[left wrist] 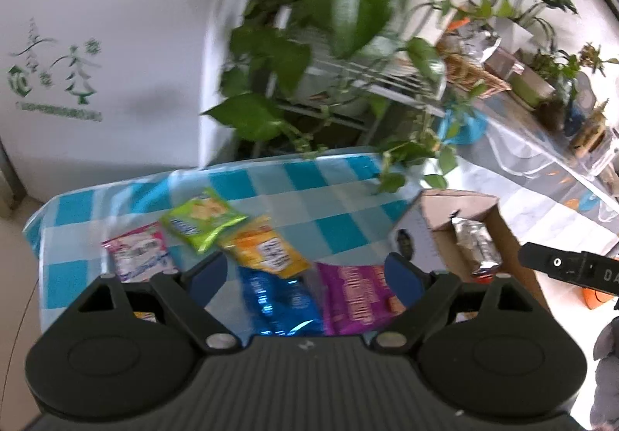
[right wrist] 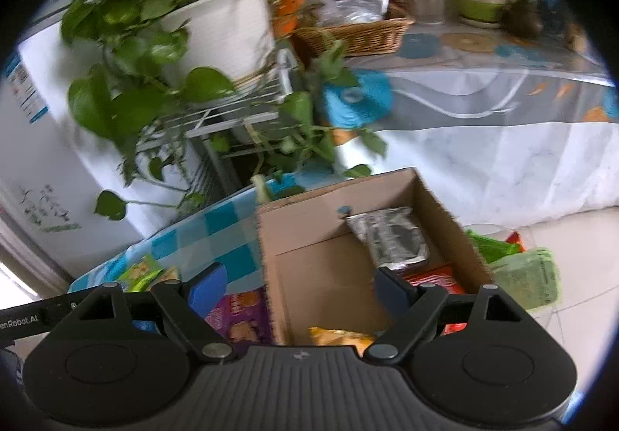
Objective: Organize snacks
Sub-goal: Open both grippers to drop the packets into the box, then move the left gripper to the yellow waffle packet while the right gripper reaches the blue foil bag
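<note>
— Why is your left gripper (left wrist: 305,276) spread wide and holding nothing?

— I keep it wide because the packets lie flat and loose on the checked surface (left wrist: 329,199) under it. The blue packet (left wrist: 282,299) sits right between my fingers, the purple packet (left wrist: 356,299) just beside it toward my right finger, so I judge one of those two is next. Ahead of the fingers lie the orange packet (left wrist: 267,249), the green packet (left wrist: 201,218) and, off past my left finger, the pink packet (left wrist: 141,251).

— And the right gripper (right wrist: 300,286)?

— Also spread wide, with nothing in it. It hangs over the cardboard box (right wrist: 309,237), whose near wall runs between its fingers. I hold it there, I think, because the box is where snacks go.

— What's in there already?

— A silver packet (right wrist: 390,237) ahead of my right finger, leaning against the far side, a red packet (right wrist: 433,278) close behind it, and a yellow packet (right wrist: 340,336) down near the gripper body. Most of the snacks are not yet boxed.
</note>
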The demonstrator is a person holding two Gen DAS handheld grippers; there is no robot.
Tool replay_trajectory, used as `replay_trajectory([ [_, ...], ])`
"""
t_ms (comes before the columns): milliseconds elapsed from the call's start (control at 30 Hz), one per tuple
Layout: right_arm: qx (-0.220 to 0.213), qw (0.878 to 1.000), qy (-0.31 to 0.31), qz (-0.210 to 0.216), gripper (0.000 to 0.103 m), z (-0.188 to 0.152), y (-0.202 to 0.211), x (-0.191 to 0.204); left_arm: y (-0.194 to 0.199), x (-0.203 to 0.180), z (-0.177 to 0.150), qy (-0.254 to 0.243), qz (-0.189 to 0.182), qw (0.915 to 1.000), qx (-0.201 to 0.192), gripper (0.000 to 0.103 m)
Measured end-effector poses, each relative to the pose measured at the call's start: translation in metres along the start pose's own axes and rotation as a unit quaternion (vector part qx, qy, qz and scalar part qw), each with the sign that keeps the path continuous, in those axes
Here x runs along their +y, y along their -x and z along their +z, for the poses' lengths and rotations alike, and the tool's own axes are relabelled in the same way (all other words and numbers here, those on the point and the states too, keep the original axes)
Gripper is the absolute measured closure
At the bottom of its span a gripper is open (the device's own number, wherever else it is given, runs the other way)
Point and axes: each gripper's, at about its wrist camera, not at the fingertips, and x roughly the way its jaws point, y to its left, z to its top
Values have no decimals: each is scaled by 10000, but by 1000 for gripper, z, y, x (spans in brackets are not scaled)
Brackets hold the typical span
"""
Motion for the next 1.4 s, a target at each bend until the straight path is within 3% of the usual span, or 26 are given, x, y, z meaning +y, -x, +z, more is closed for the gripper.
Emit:
replay_trajectory([
  [300,420,9971,205,608,15,-10,-20,39,-11,57,-2,167,592,9978,258,15],
  [533,809,9914,126,1025,15,-17,-38,57,-38,83,-19,282,773,9925,904,15],
  [1000,1461,9777,-159,1501,15,-22,-76,80,-72,93,-31,201,749,9881,1328,15],
  [1400,2015,9681,-118,1481,19,-34,-125,107,-81,103,-38,-136,1186,9829,1404,15],
])
